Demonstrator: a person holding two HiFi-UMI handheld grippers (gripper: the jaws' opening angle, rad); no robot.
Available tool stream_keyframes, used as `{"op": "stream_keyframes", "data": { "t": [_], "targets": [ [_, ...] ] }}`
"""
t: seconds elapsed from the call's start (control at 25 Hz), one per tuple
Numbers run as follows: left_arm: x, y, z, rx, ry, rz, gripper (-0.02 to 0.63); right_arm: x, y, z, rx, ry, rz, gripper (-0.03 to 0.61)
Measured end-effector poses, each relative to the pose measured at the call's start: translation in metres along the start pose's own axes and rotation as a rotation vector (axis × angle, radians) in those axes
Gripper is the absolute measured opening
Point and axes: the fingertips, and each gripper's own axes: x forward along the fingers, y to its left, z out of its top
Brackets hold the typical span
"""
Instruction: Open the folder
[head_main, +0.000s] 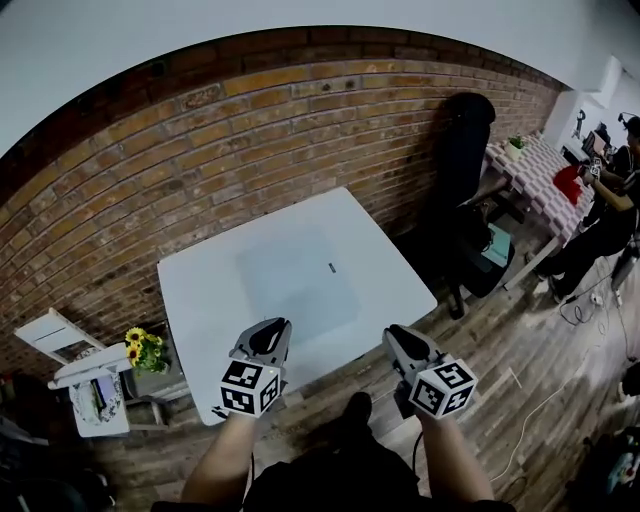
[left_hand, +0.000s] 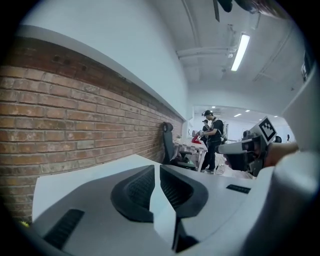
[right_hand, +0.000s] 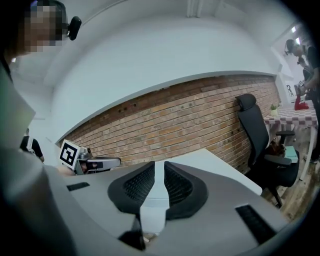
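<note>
Brick wall (head_main: 200, 170) backs the white counter (head_main: 195, 295), folder (head_main: 297, 275) flat ahead of your grippers. Your left gripper (head_main: 272, 330) is pressed together, right gripper (head_main: 400, 336) slightly spread.

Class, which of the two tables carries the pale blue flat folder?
The white square table beside the brick wall; the far table is checked red and white.

Head view: high up, steeply down on white square surface (head_main: 200, 290), left tongs (head_main: 272, 328) and right tongs (head_main: 400, 333) at bottom edge. Both gripper views: low, close behind own tongs, facing across surface toward red brick wall (head_main: 200, 150). All three share surface, wall, black office chair (head_main: 465, 140).
</note>
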Motion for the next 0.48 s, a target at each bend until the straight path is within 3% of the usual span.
{"op": "stream_keyframes", "data": {
  "t": [0.2, 0.36, 0.48],
  "targets": [
    [0.058, 0.006, 0.015, -0.047, 0.020, 0.088, 0.026, 0.047, -0.059, 0.020, 0.006, 0.075, 0.106, 0.087],
    [0.081, 0.010, 0.018, -0.062, 0.046, 0.154, 0.031, 0.085, -0.076, 0.020, 0.007, 0.152, 0.215, 0.115],
    [0.083, 0.018, 0.006, -0.078, 0.076, 0.194, 0.102, 0.111, -0.074, 0.005, 0.023, 0.223, 0.284, 0.164]
  ]
}}
